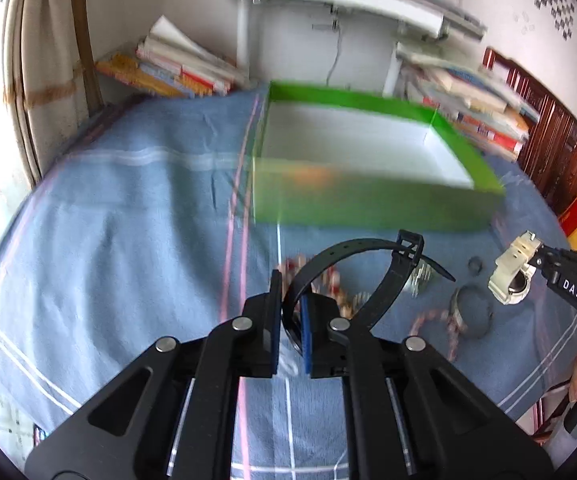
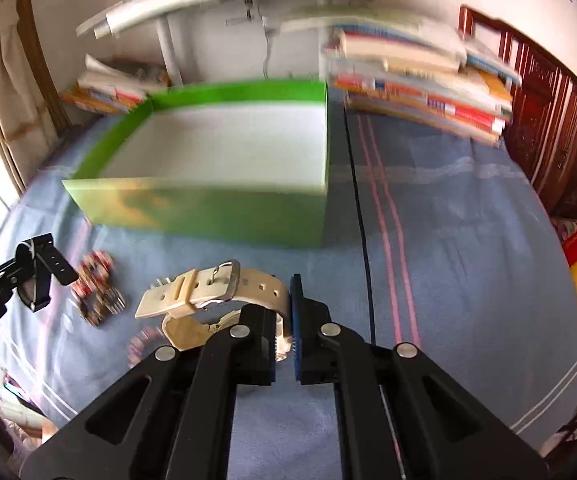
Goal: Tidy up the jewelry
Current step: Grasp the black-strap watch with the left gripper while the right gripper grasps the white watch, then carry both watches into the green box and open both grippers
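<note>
Black buckled-strap watch [image 1: 368,272], lower centre, clamped in left gripper [image 1: 290,320]; cream watch [image 2: 216,292] gripped by right gripper [image 2: 284,324]; green box [image 1: 368,148], white-lined, shown open at upper centre

Black watch [image 1: 352,276]: matt, smooth rubbery strap. Cream watch [image 2: 216,288]: matt plastic-looking strap with a bright metal buckle. Left gripper [image 1: 290,328] and right gripper [image 2: 284,336]: matt black plastic links, shiny metal pivot pins, blue ribbed pads. Green box [image 1: 368,204]: smooth, slightly glossy card outside, plain white inside. Blue cloth [image 1: 128,220]: woven, matt, lightly creased. Far books [image 2: 428,92]: paper, glossy covers. Right headboard [image 2: 548,128]: dark, polished carved wood.
</note>
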Available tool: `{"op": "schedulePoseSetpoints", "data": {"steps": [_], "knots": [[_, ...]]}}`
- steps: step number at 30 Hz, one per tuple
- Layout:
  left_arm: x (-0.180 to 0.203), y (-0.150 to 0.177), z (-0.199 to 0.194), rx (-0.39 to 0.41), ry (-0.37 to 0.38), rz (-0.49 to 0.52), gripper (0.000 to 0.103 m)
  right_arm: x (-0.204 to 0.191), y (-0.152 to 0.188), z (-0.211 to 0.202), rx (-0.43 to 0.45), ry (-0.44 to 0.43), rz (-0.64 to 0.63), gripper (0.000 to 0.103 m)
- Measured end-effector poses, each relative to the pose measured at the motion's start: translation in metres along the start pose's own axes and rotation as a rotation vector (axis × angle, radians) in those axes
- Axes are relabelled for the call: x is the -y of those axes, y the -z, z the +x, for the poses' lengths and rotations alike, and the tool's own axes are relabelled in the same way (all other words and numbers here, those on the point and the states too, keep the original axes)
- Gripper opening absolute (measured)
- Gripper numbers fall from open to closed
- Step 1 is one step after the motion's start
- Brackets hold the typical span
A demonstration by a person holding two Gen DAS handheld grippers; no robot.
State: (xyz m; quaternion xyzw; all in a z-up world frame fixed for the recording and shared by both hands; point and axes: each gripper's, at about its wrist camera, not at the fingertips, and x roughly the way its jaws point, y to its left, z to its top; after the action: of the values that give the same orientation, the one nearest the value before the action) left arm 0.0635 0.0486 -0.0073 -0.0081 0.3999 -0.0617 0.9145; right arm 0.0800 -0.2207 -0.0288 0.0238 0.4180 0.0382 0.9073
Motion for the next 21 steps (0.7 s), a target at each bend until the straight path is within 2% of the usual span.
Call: {"op": "schedulePoseSetpoints", "data": {"steps": [5, 9, 11, 13, 17, 18, 20, 21], "knots": [[0.01, -0.058, -0.007, 0.101, -0.003, 0.032, 0.009, -0.002, -0.045, -0.02, 0.117, 0.015, 0.007, 0.007], [0.024, -0.102, 0.024, 0.094, 0.024, 0.045, 0.009, -0.004, -0.086, -0.009, 0.17, 0.011, 0.015, 0.007], [0.029, -0.117, 0.054, 0.053, 0.018, 0.038, 0.009, -0.008, -0.1, 0.01, 0.157, 0.031, 0.009, 0.007], [0.034, -0.125, 0.082, 0.015, 0.003, 0.034, 0.009, -0.014, -0.107, 0.038, 0.105, 0.057, -0.01, 0.007], [0.04, -0.123, 0.119, -0.06, 0.008, 0.039, 0.01, -0.022, -0.107, 0.083, 0.011, 0.069, -0.028, 0.007], [0.041, -0.121, 0.126, -0.072, 0.008, 0.043, 0.014, -0.023, -0.106, 0.092, -0.009, 0.07, -0.027, 0.008], [0.042, -0.118, 0.13, -0.079, -0.005, 0.048, 0.028, -0.024, -0.103, 0.099, -0.04, 0.061, -0.023, 0.018], [0.042, -0.118, 0.129, -0.075, -0.009, 0.049, 0.042, -0.023, -0.102, 0.098, -0.048, 0.051, -0.017, 0.021]]}}
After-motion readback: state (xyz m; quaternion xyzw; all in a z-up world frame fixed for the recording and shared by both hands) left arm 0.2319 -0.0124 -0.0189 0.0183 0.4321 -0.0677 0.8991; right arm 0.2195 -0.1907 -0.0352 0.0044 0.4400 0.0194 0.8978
